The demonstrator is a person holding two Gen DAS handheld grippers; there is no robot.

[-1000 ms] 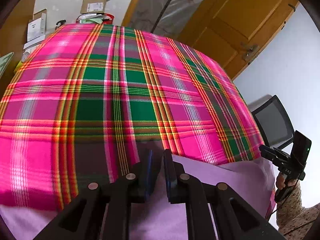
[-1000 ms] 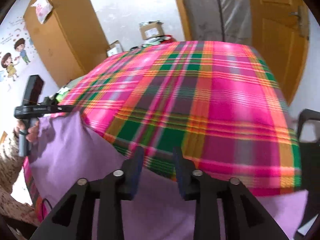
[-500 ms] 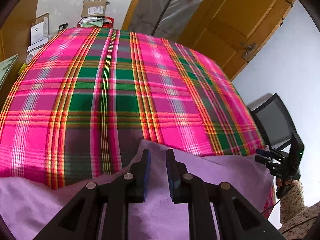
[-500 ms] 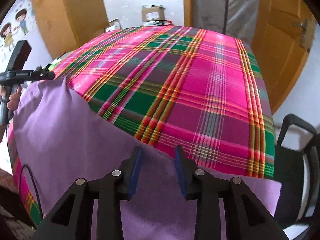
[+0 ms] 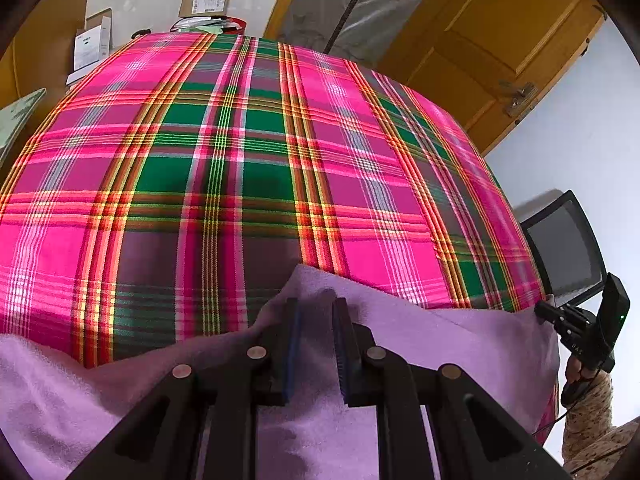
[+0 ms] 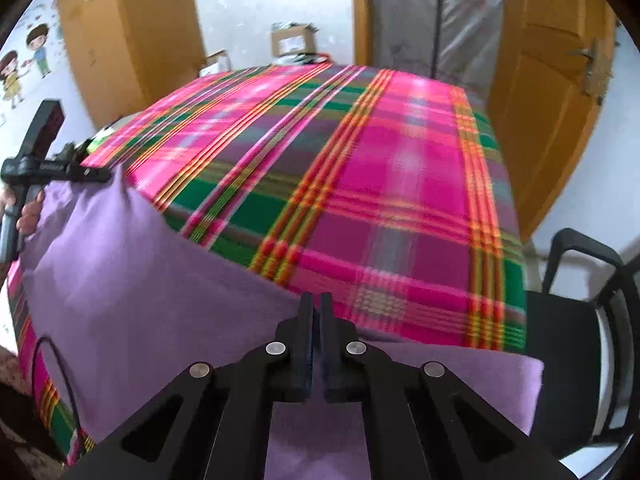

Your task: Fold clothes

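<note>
A lilac garment lay along the near edge of a table covered with a pink, green and yellow plaid cloth, its front part hanging toward the person. In the left wrist view, the left tool had its two fingers set a little apart, and a raised fold of the lilac fabric rose between and just ahead of them; whether the pads actually gripped it could not be told. In the right wrist view, the right tool had its fingers drawn almost together at the garment's far hem, a thin gap left between the pads, and the fabric appeared pinched there. The garment stretched from this tool across to the other one at the far left, where a hand held its handle. A black chair stood beside the table's right side. A cardboard box sat beyond the table's far end, near a wooden door.
</note>
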